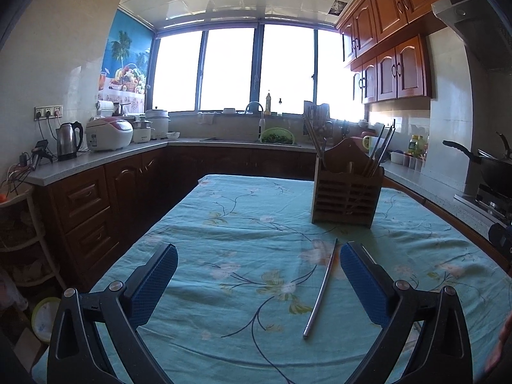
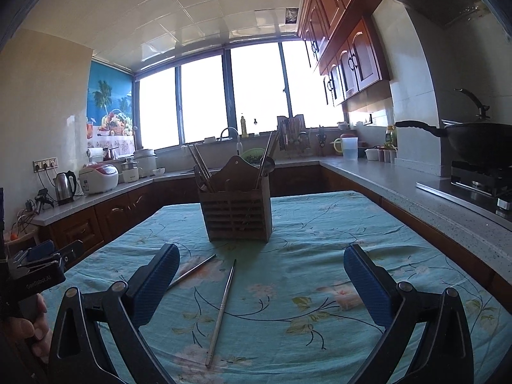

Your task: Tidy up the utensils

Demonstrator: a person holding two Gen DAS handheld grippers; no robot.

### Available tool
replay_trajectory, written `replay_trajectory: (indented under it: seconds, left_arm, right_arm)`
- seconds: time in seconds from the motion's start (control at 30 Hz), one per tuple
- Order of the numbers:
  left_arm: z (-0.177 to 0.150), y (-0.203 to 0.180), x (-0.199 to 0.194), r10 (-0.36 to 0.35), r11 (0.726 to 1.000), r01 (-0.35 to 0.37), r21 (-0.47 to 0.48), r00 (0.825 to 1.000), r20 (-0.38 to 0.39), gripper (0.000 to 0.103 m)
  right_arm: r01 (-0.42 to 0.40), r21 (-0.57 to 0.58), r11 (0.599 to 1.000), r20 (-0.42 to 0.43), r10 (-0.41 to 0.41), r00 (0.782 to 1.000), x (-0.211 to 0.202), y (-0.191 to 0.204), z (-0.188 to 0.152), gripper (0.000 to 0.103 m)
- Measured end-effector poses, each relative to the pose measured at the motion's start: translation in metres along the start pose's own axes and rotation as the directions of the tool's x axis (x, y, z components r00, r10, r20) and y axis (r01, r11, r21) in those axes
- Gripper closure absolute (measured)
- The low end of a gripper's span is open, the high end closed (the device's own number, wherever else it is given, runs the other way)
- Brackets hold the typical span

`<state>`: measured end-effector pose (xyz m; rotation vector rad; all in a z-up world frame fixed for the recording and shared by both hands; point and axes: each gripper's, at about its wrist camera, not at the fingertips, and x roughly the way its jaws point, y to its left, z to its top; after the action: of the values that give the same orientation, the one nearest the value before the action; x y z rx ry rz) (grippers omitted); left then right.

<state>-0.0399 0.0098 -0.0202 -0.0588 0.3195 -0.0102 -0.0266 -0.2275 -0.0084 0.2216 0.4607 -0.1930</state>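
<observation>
Left wrist view: the left gripper hovers over a table spread with a flowered teal cloth, its two blue fingers spread wide and holding nothing. One metal chopstick lies on the cloth just inside the right-hand finger. One wooden utensil holder, utensils upright in it, stands near the far right edge.

Right wrist view: the right gripper is likewise released and empty. Two chopsticks lie loose, one between the fingers, another beside the left finger. The holder stands beyond them toward the far edge.
</observation>
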Motion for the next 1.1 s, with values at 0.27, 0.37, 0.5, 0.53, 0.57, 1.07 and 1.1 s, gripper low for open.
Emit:
replay_trajectory:
  seconds: [0.27,0.37,0.5,0.53,0.57,1.07,1.1]
  left_arm:
    - [-0.008,0.003,-0.003,0.022,0.999,-0.023,0.031,1.000,0.019,0.001]
    - [-0.010,0.005,-0.001,0.026,0.999,-0.026,0.036,1.000,0.017,0.001]
    - [-0.012,0.007,-0.001,0.027,0.999,-0.028,0.045,1.000,0.015,0.001]
    - [-0.012,0.007,0.000,0.025,0.999,-0.026,0.047,1.000,0.013,0.001]
    - [-0.012,0.006,0.001,0.024,0.998,-0.025,0.050,1.000,0.011,0.001]
    - [-0.012,0.002,0.000,0.005,0.998,-0.005,0.070,1.000,0.000,0.001]
    - [-0.012,0.001,0.000,0.000,0.997,0.000,0.072,1.000,-0.002,0.001]
  right_arm:
    - [0.012,-0.025,1.000,0.002,-0.012,1.000,-0.008,0.003,-0.010,0.000]
    - [0.024,-0.020,1.000,0.002,-0.024,1.000,-0.010,-0.001,-0.011,0.000]
    - [0.044,-0.008,0.999,0.003,-0.044,0.999,-0.012,-0.008,-0.013,0.000]
    - [0.048,-0.005,0.999,0.000,-0.048,0.999,-0.012,-0.009,-0.014,0.000]
    - [0.052,-0.002,0.999,-0.003,-0.052,0.999,-0.011,-0.011,-0.015,0.000]
    - [0.046,0.001,0.999,-0.003,-0.046,0.999,-0.010,-0.014,-0.018,0.000]
    - [0.045,0.001,0.999,-0.003,-0.045,0.999,-0.010,-0.014,-0.018,0.000]
